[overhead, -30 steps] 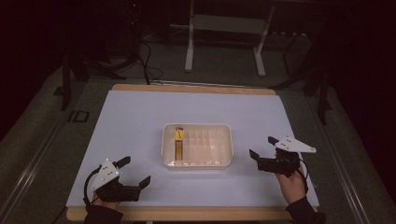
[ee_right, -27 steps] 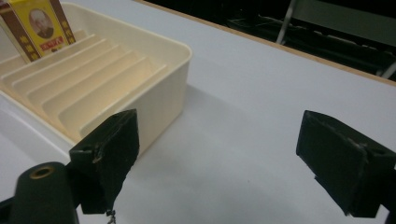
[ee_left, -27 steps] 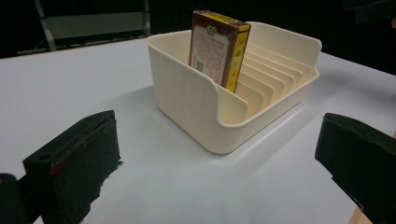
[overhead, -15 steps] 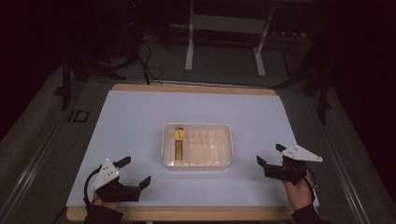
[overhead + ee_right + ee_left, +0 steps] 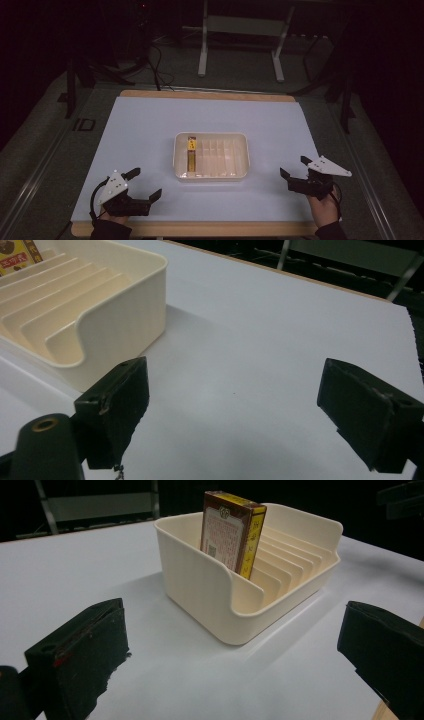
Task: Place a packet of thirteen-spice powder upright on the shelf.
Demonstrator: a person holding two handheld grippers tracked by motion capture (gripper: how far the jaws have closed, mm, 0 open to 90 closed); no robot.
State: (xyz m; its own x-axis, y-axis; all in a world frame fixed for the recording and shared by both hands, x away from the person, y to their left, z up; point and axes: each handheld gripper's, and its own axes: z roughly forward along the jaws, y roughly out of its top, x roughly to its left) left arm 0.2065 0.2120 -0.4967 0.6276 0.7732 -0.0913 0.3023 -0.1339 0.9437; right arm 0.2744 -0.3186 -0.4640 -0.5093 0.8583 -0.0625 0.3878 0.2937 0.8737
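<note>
From the high view, the left claw (image 5: 141, 185) sits near the front left corner of the white table (image 5: 150, 130), jaws spread wide and holding nothing. The right claw (image 5: 296, 170) sits near the front right edge, likewise released and empty. Between the two, ahead of both, stands a cream slotted tray (image 5: 240, 142), well apart from either claw. A dark red and yellow box (image 5: 191, 152) stands on edge in the tray's slot nearest the left claw; the other slots look bare.

In the left gripper view, the jaws stand far apart at the bottom corners, nothing between them. The tray (image 5: 200, 580) lies straight ahead of this claw, near but not touching, its low scooped wall facing it. The box (image 5: 232, 530) rises upright from the slot at the tray's near end, leaning a little against the divider behind it.

In the right gripper view, the jaws again gape open over bare table (image 5: 280, 340). The tray (image 5: 130, 295) lies ahead and to the left of this claw, with empty dividers showing and a corner of the box (image 5: 15, 252) at the far end.

Judging by this, the work stands at a resting or approach stage, with neither claw engaged. If the box is the aim, the left claw is better placed: it needs to advance, rise over the tray wall and close across the box's narrow faces above the dividers.
</note>
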